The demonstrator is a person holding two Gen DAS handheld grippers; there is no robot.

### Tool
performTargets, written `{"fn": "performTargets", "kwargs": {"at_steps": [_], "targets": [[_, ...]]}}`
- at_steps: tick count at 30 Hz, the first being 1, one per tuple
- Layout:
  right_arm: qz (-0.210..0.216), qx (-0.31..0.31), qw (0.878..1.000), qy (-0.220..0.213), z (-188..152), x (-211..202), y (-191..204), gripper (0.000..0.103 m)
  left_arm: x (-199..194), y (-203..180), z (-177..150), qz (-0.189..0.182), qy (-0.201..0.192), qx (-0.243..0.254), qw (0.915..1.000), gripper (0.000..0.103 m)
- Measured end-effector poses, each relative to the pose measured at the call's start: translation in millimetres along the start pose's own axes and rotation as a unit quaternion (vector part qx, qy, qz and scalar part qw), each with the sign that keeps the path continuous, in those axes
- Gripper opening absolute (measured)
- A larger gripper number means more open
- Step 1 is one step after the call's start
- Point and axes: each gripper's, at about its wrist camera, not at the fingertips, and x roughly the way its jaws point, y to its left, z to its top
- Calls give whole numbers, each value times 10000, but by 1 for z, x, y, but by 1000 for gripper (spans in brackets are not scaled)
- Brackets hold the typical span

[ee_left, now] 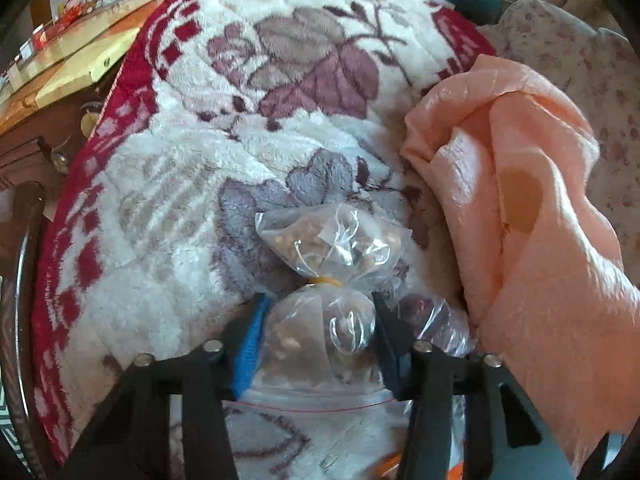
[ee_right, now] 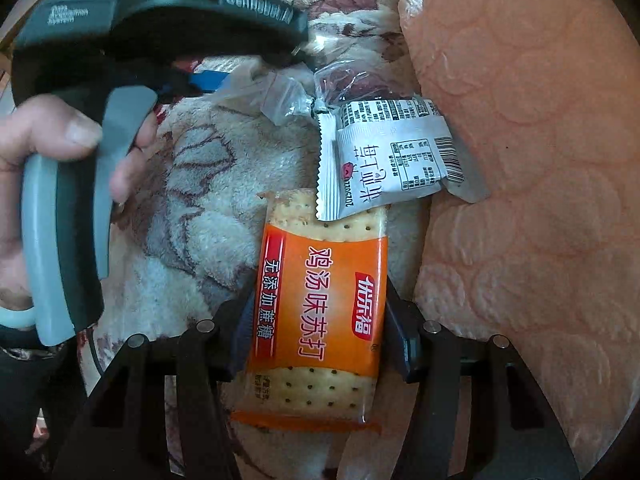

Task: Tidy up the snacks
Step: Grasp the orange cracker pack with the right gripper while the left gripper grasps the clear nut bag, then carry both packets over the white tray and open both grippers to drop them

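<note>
The cracker pack (ee_right: 320,304) lies flat on the blanket (ee_right: 192,184), lengthwise between the jaws of the right gripper (ee_right: 320,328). The jaws sit partly closed with both pads against its long edges, so I judge it gripped, though lightly. A white sachet (ee_right: 384,164) rests across the pack's far end, overlapping it. Beyond the sachet lies a crumpled clear wrapper (ee_right: 280,92), and to the pack's right a peach cloth (ee_right: 520,160) rises in a bank.

To the pack's far left a hand (ee_right: 60,140) holds the left gripper (ee_left: 320,312). Its jaws stand about half closed around a clear nut bag (ee_left: 320,332) tied with a yellow band (ee_left: 326,281); the pads appear to press the lower bulge. A zip bag (ee_left: 312,396) lies under it.

The risks, as I see them: lifting the pack would tip the sachet off, perhaps into the cloth's folds. A harder squeeze could snap the crackers. The nut bag's film is slick and loose, so it may slide out or drag the zip bag up with it.
</note>
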Motion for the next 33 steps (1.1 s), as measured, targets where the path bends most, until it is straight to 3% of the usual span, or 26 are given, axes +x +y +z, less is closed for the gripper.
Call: {"fn": "performTargets", "kwargs": {"at_steps": [11,21,33], "targets": [[-207,-239,9994,-107,-5,-12,20,54,-59,66,-54,293,-382,-325,9983,42],[114,-643,9977,-194,-10,-22,64,54,-117,99,-120,805,-749,-370,9933,42],[235,-972,9947,-221,-15,-24,110,54,-155,131,-154,1166,-1044,-643,9856,42]]}}
